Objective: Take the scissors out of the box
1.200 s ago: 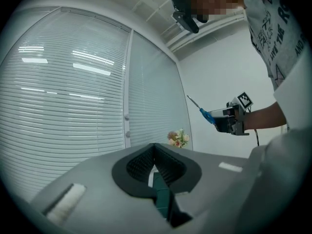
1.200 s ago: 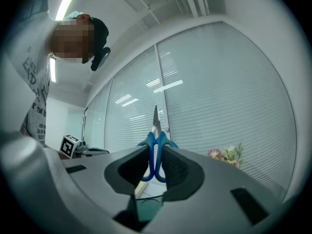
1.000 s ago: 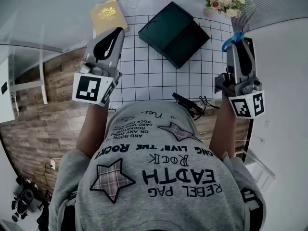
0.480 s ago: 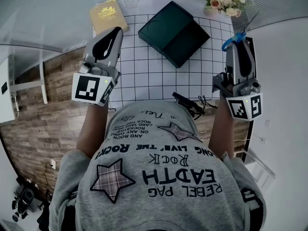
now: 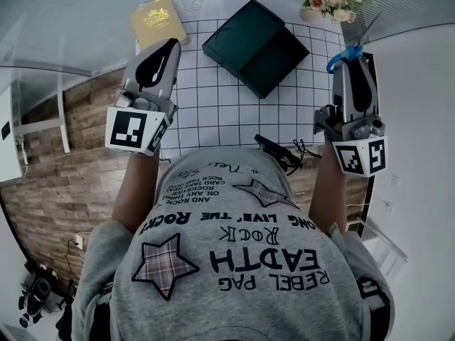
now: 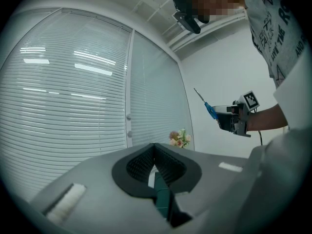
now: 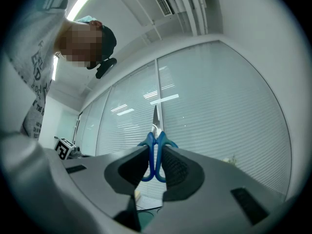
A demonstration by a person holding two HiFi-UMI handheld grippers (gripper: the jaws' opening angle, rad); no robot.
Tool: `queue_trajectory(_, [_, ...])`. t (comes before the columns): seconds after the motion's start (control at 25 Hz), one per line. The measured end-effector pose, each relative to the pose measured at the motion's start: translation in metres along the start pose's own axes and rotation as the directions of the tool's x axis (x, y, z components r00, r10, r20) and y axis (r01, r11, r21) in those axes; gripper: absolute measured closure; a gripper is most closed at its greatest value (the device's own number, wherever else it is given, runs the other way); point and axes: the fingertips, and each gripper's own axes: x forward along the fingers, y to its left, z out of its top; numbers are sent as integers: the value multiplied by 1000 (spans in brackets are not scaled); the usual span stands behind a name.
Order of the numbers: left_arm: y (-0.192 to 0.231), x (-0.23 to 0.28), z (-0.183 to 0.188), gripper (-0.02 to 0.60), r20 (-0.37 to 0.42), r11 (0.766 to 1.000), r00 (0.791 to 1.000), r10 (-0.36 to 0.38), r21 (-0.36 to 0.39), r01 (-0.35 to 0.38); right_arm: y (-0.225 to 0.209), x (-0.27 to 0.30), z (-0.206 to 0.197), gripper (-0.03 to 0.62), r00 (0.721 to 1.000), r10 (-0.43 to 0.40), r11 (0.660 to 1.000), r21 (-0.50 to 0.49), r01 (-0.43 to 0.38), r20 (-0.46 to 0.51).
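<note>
Right tongs (image 7: pixel 155 155) marginally leftward, around blue-looped scissors (image 7: pixel 156 136)

white tabletop (image 5: pixel 227 112) ruled with a black square grid. a dark, flat, lidded box (image 5: pixel 256 47) lies turned cornerwise on the far middle of the grid. a yellow booklet with a gold emblem (image 5: pixel 158 21) lies at the far left corner, apart from the box. a bunch of pink and cream flowers (image 5: pixel 328 0) stands at the far right corner. a black clip-like device with a thin cable (image 5: pixel 279 155) lies on the near edge
</note>
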Motion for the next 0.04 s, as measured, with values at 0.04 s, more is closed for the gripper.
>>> queue_trajectory(0.04, [0, 0, 0, 572, -1, 1000, 1000, 0, 0, 0, 0, 0, 0, 500, 1000, -1, 1000, 0, 1, 0])
